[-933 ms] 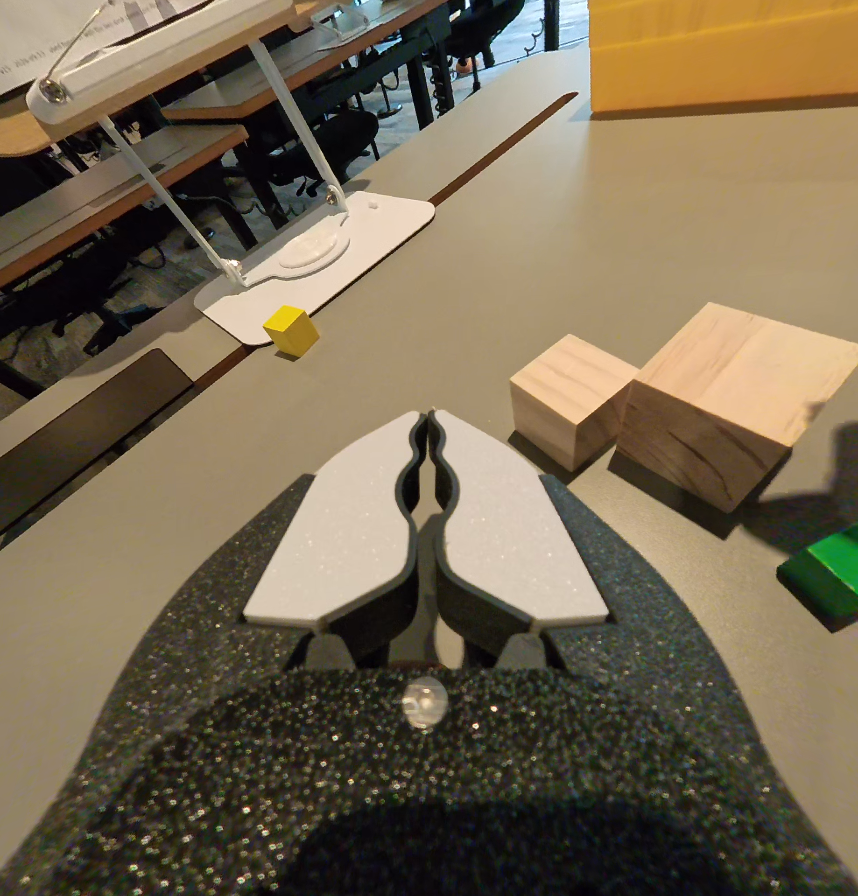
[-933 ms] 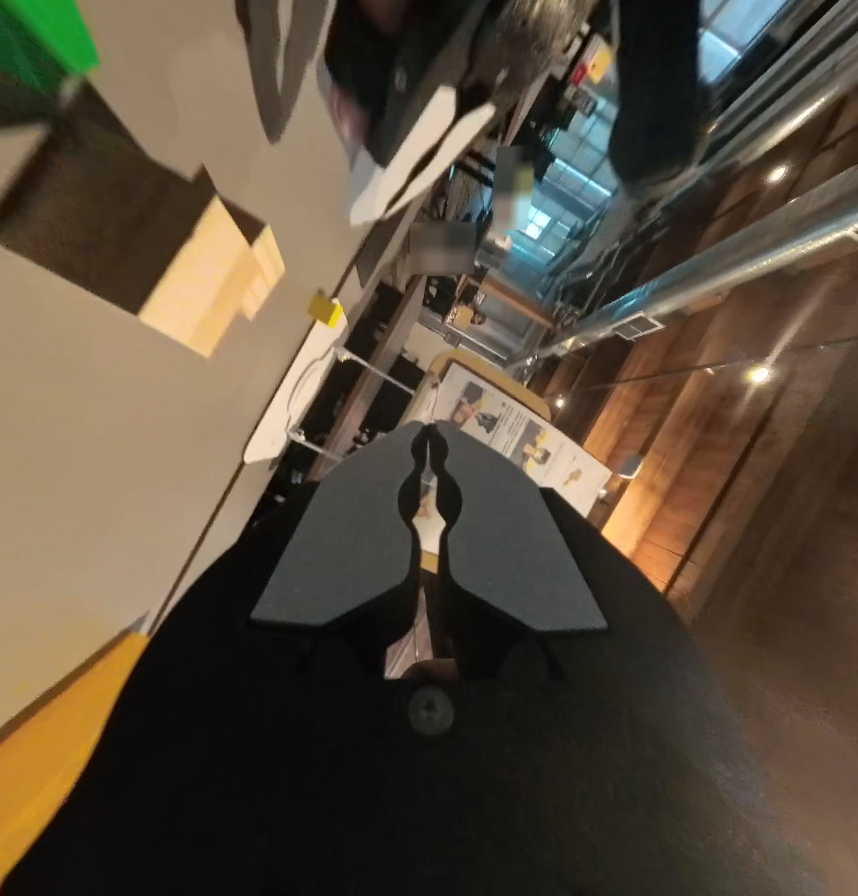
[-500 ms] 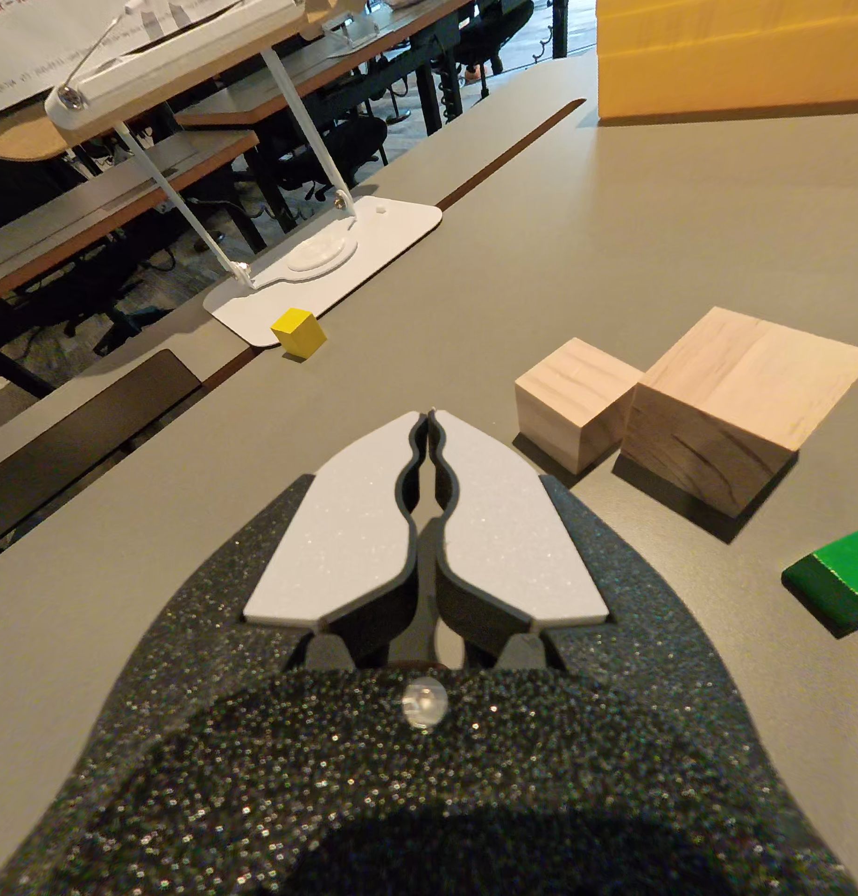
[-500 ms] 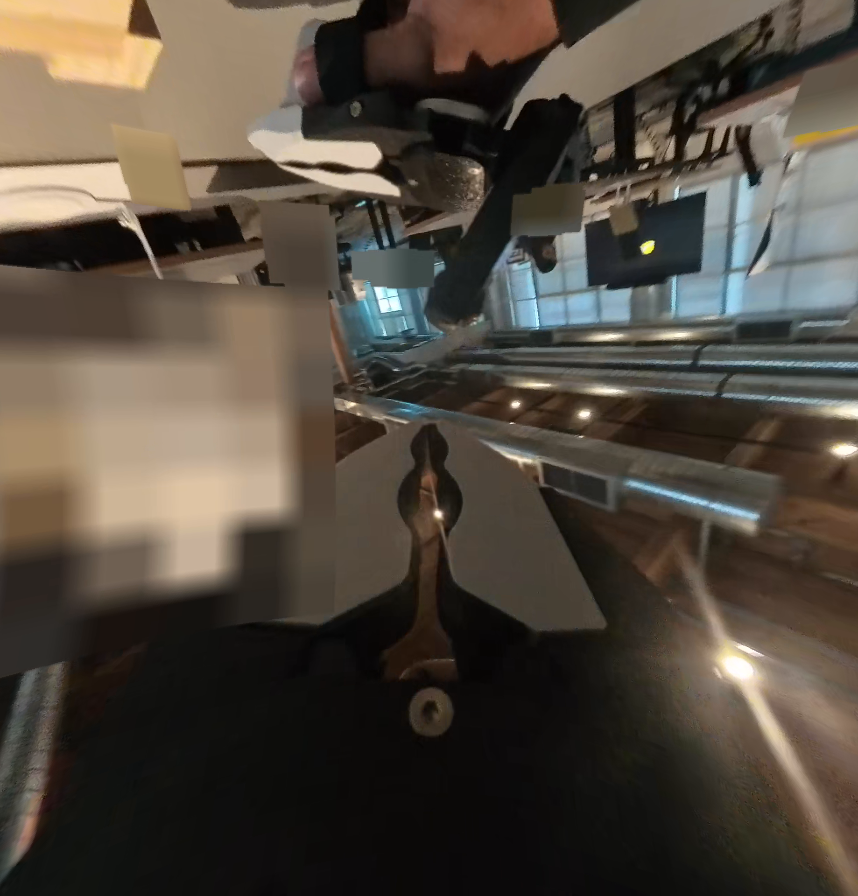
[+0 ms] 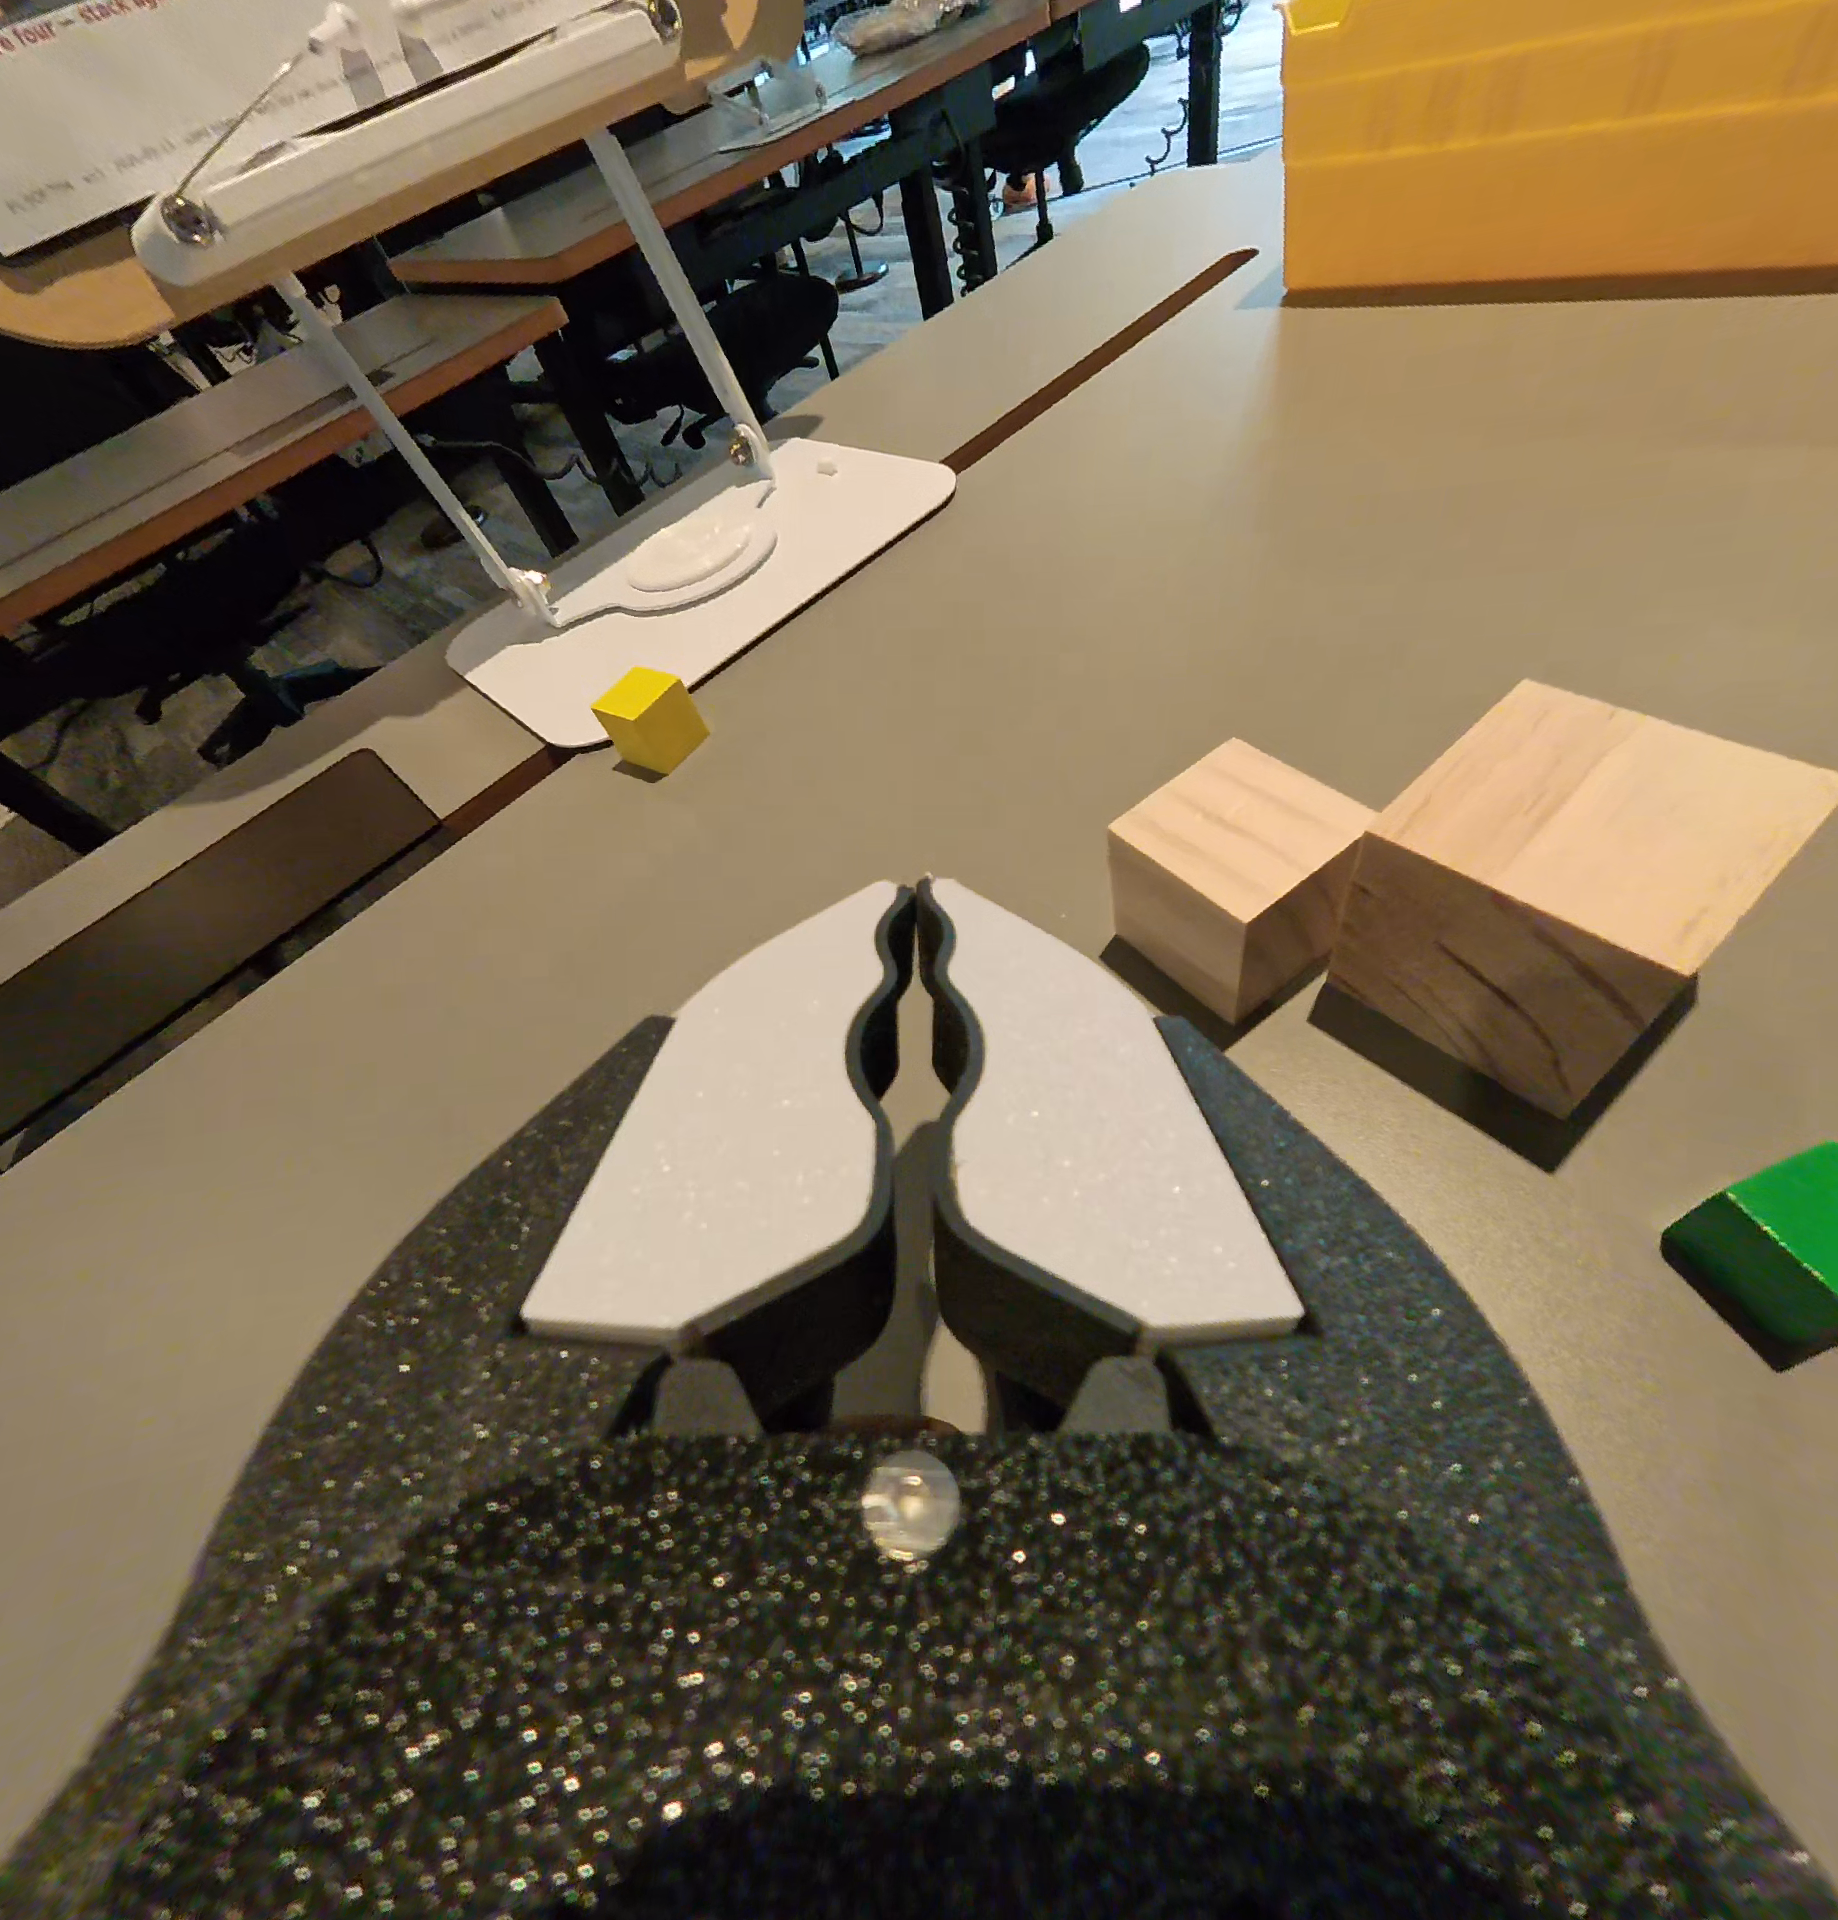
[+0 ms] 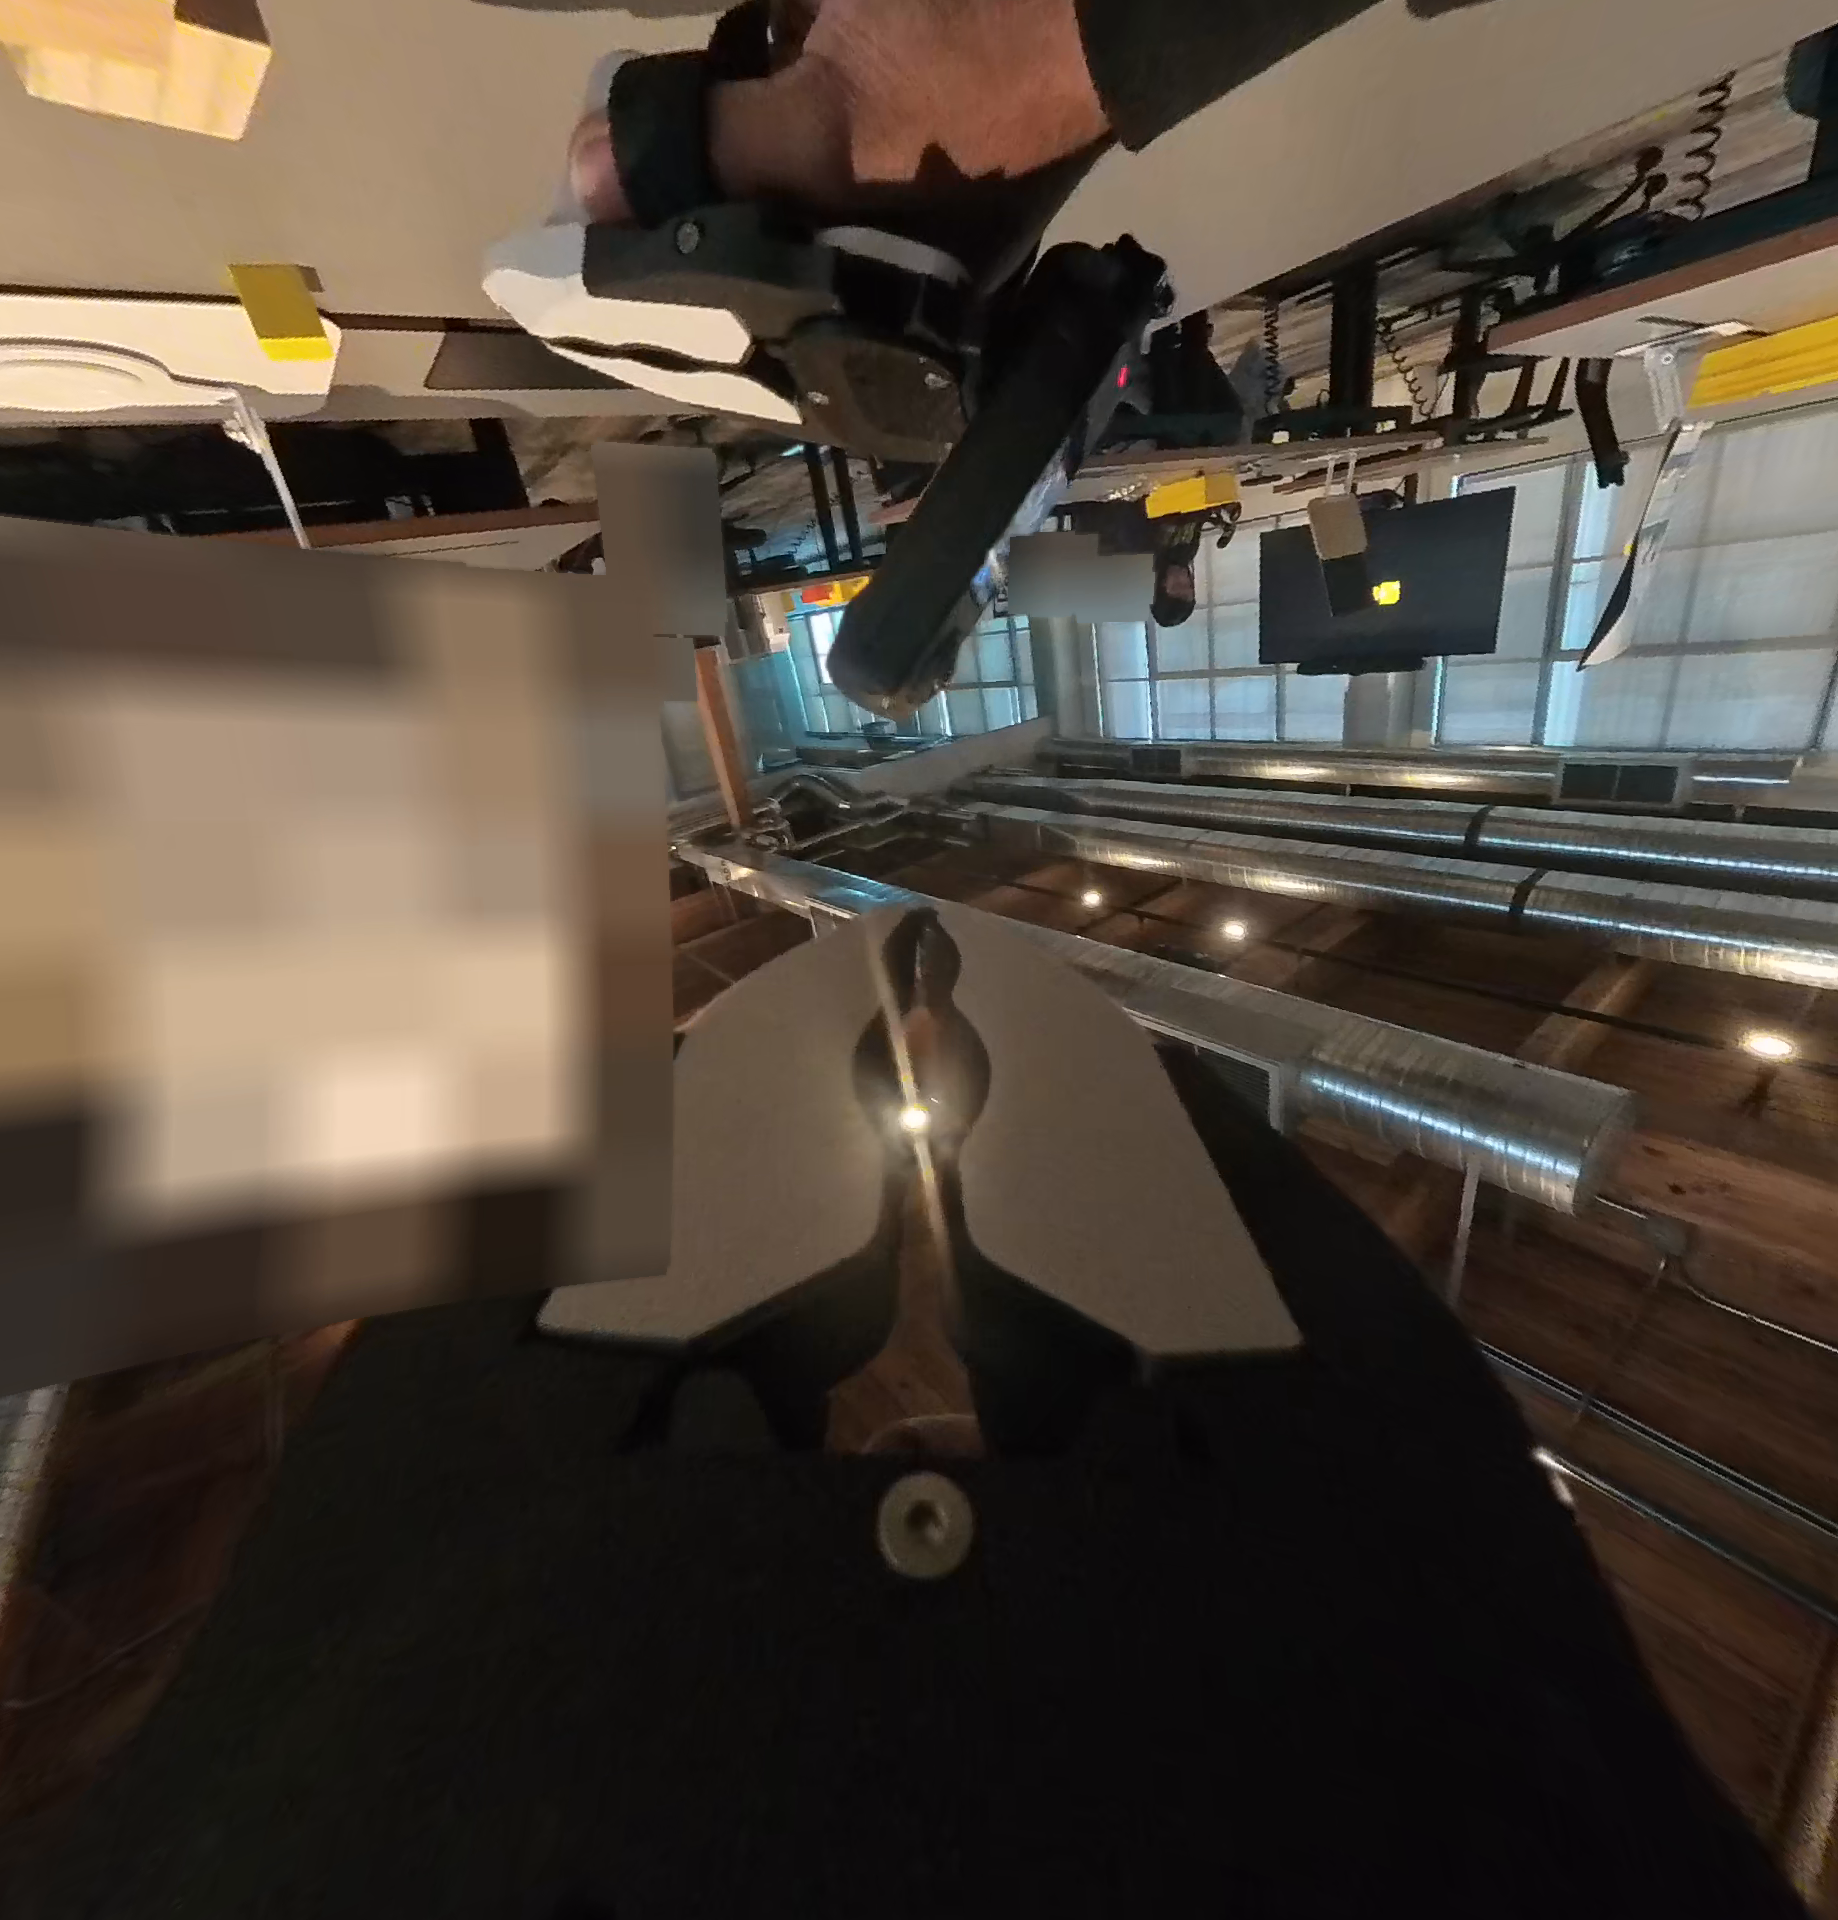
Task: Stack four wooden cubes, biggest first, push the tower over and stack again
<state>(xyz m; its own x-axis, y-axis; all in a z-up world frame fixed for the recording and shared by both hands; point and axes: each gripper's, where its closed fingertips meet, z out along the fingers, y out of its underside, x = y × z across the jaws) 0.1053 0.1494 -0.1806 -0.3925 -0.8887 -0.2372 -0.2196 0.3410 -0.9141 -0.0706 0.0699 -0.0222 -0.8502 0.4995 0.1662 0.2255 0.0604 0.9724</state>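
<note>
The left gripper [image 5: 920, 894] sits low over the grey surface [image 5: 1258, 499] with its jaws pressed together and nothing between them, and all four cubes lie loose, so I judge a stacking round has yet to begin. The relation that matters is that the big wooden cube [image 5: 1580, 894], which has to go down first as the base, lies ahead and to the right of those jaws, resting flat with one corner turned toward the camera; its faces therefore sit at an angle to the jaw line, and a cube has no long axis to favour. The smaller wooden cube [image 5: 1232, 878] stands just to its left, touching it or very nearly so, and is the nearer of the two to the jaws. The green cube [image 5: 1793, 1262] lies farther right near the frame edge, while the small yellow cube [image 5: 650, 717] sits well apart ahead and to the left, just beside the white lamp base [image 5: 749, 566]. The right gripper [image 6: 920, 920] points up toward the ceiling with its view turned over, jaws closed and empty as far as that awkward view lets me tell, so the left one is plainly better placed to reach first.
</note>
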